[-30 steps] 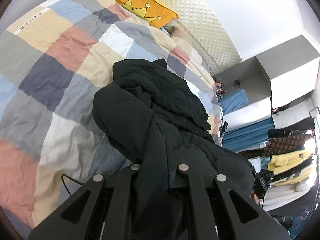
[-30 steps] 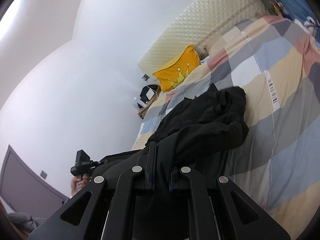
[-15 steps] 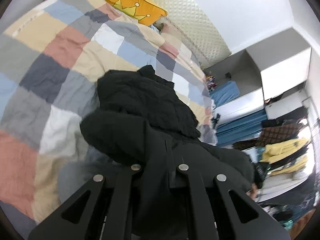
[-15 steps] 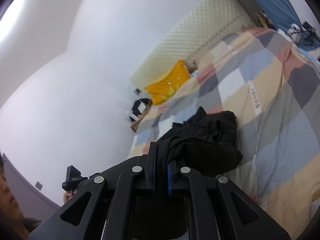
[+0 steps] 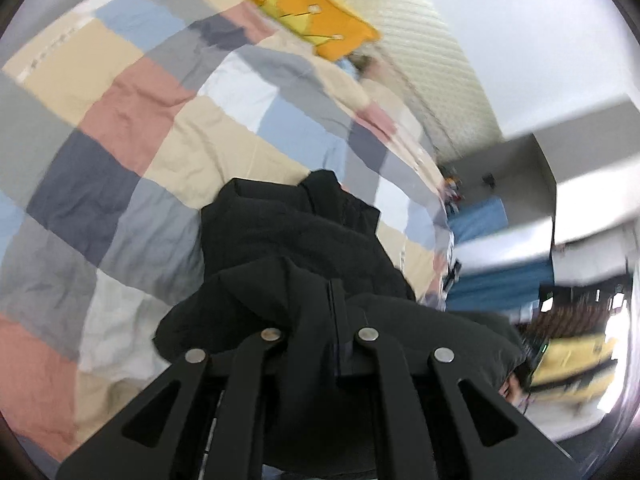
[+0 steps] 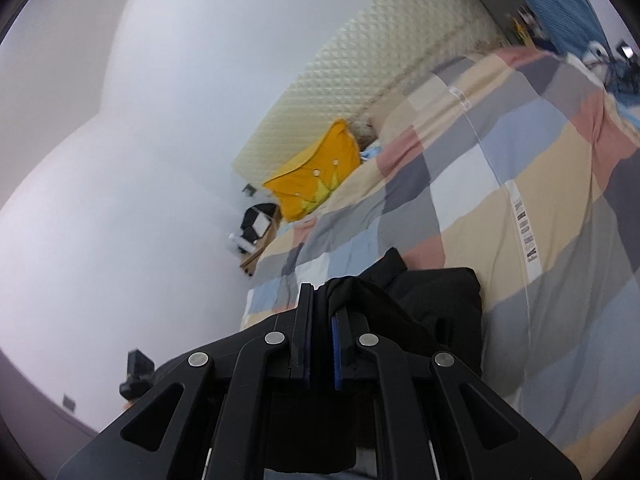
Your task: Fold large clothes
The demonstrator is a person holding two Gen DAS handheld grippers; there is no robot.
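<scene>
While you hold both grippers over the bed (image 5: pixel 168 128), each pair of fingers is pressed together on a pinch of the black garment (image 5: pixel 296 240). Your left gripper (image 5: pixel 320 304) has its fingers almost buried in the dark cloth, which bunches over them and hides the tips, so the pinch shows only as fabric drawn tight between them. Your right gripper (image 6: pixel 320 300) shows it more plainly: the blue pads (image 6: pixel 335 328) sit nearly closed with a thin fold of the black cloth caught between them and draped over the right-hand finger. The rest of the garment lies in a loose, crumpled heap on the patchwork quilt (image 6: pixel 540 184), just ahead of both grippers and near the quilt's close edge, with part of it lifted off the bed toward your fingers. Farther up the bed, well apart from the garment, a yellow cushion (image 5: pixel 308 8) with a crown design leans by the quilted cream headboard (image 6: pixel 360 80). From the right wrist view, your left gripper's body shows low at the left against the white wall (image 6: pixel 140 140), blurred. Much of the left wrist view is smeared, especially the clothes rack at the right.
</scene>
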